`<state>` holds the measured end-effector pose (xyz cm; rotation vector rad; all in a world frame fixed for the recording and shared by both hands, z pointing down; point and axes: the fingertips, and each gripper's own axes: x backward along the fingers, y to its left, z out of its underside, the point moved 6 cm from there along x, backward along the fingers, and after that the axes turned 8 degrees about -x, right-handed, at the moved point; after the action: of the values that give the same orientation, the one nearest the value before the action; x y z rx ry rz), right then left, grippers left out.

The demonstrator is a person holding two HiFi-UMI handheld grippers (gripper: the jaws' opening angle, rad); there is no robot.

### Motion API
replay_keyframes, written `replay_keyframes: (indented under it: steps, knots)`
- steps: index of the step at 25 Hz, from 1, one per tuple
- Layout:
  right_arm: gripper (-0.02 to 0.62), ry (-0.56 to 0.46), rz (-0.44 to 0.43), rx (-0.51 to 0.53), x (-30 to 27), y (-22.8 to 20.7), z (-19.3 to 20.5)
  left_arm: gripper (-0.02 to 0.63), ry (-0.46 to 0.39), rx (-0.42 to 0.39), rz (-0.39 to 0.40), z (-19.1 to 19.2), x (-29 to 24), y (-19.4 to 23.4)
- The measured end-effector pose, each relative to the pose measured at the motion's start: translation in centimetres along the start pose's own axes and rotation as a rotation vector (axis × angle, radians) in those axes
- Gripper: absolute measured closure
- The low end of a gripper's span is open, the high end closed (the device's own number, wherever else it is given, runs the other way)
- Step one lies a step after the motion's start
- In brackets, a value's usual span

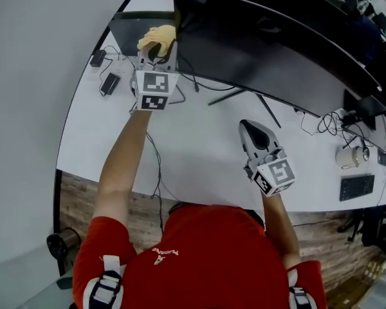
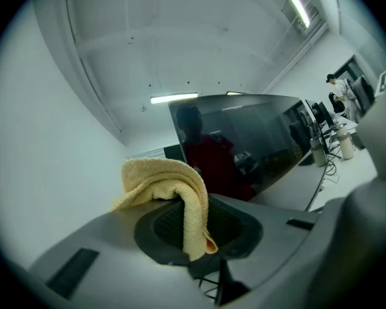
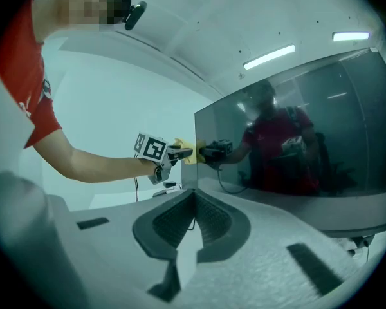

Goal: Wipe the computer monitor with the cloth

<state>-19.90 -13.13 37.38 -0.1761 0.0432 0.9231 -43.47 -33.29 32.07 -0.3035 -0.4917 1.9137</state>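
Note:
A yellow cloth (image 1: 157, 37) is pinched in my left gripper (image 1: 157, 50), which is shut on it at the left edge of the wide, dark curved monitor (image 1: 276, 53). In the left gripper view the cloth (image 2: 170, 184) drapes over the jaws, with the monitor (image 2: 251, 143) just beyond. My right gripper (image 1: 251, 129) hovers over the white desk (image 1: 199, 159) in front of the monitor, shut and empty. The right gripper view shows its closed jaws (image 3: 194, 205), the left gripper (image 3: 159, 152) with the cloth (image 3: 193, 152) against the screen edge, and the monitor (image 3: 302, 140) reflecting the person.
Power adapters (image 1: 109, 82) and cables lie at the desk's left end. The monitor's stand legs (image 1: 244, 96) spread under the screen. A mug (image 1: 352, 154) and a keyboard (image 1: 357, 187) sit at the right. A second dark screen (image 1: 132, 28) stands behind the cloth.

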Motion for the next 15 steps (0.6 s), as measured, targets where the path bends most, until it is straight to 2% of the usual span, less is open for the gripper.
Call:
replay_keyframes:
  steps: [8, 15]
  knots:
    - [0.591, 0.023, -0.004, -0.025, -0.4, 0.0, 1.5, 0.551, 0.074, 0.050, 0.037, 5.7, -0.1, -3.0]
    - [0.591, 0.048, 0.026, -0.055, 0.1, -1.1, 3.0, 0.551, 0.163, 0.074, 0.071, 11.0, -0.4, -5.4]
